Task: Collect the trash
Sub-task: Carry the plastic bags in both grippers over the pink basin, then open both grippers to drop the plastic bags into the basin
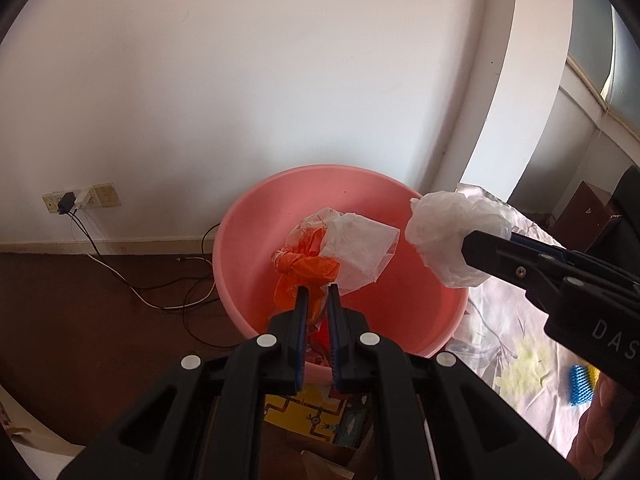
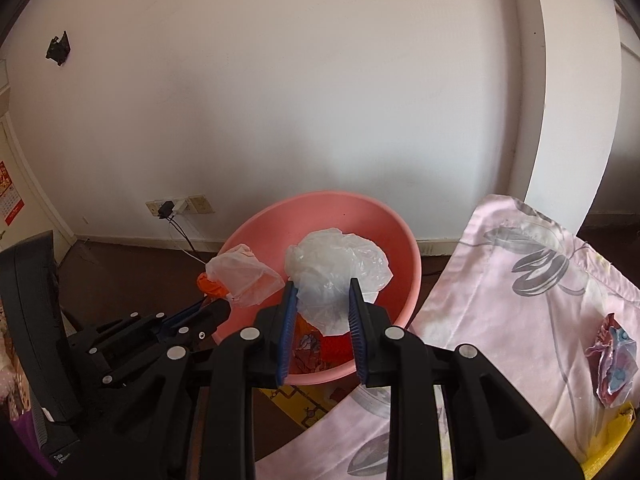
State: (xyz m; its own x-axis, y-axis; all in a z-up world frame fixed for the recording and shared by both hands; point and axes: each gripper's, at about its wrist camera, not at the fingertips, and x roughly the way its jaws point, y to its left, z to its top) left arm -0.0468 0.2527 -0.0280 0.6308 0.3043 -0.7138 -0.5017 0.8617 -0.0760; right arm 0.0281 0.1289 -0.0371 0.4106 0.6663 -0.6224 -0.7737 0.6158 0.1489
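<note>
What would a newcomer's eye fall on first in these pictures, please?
The pink basin by the white wall stands out first. Over it, the left gripper clamps an orange-and-clear plastic bag, while the right gripper holds a crumpled clear bag. A colourful wrapper lies on the pink floral cloth to the right.

Soft daylight spills in from the right, washing the white wall (image 1: 240,80) evenly; both fisheye views bend hard at their dark vignetted corners, with the floor (image 1: 80,300) dim.
</note>
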